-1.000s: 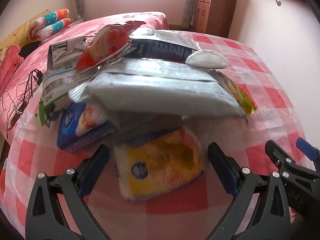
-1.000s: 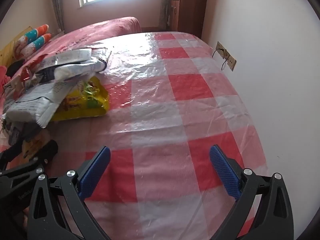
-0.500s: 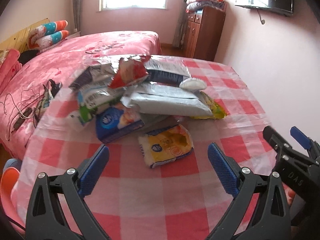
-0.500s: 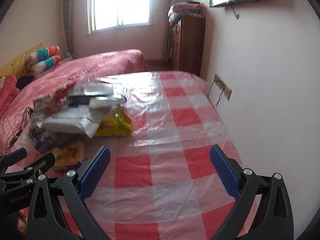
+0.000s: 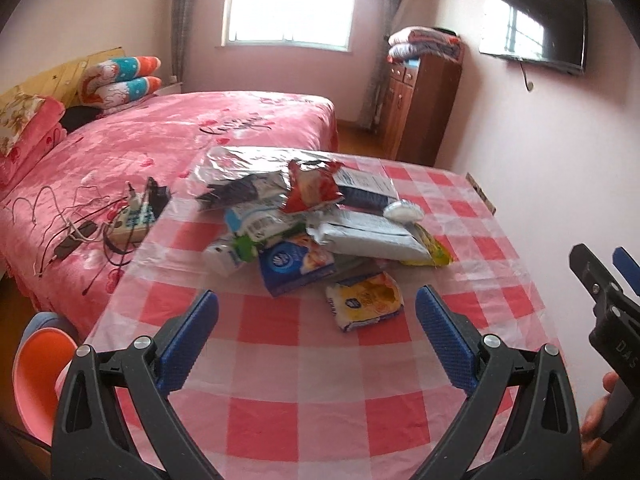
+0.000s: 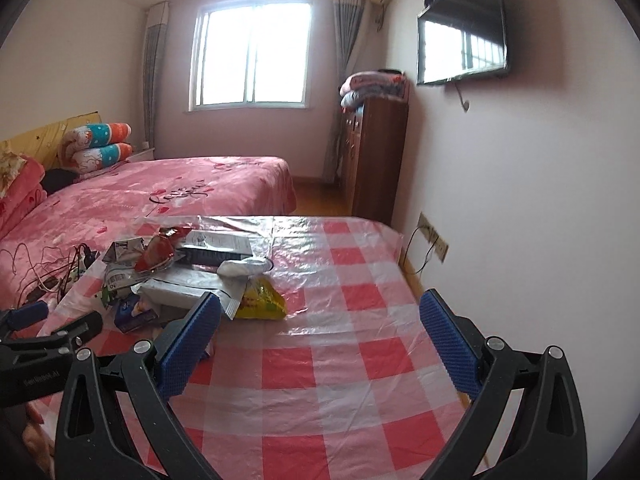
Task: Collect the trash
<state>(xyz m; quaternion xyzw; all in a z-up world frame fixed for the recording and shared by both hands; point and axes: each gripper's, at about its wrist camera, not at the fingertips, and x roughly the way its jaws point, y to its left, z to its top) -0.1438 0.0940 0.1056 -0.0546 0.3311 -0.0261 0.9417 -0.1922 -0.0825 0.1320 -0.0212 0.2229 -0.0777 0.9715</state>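
Distance has opened between both grippers and the trash pile (image 5: 320, 224) over the past second: a second ago the left gripper (image 5: 316, 336) hung close over the yellow wrapper (image 5: 366, 300), and now the whole checked table (image 5: 320, 412) shows in its view. Judged from this, the wrappers look gathered and both tools are pulling away. Left jaws stand wide apart and empty; the yellow wrapper lies ahead of them, slightly right of centre, well apart from the blue pads. The right gripper (image 6: 320, 344) is likewise spread and holding nothing, with the pile off to its left, beyond its left pad, the yellow-green packet (image 6: 260, 300) nearest.
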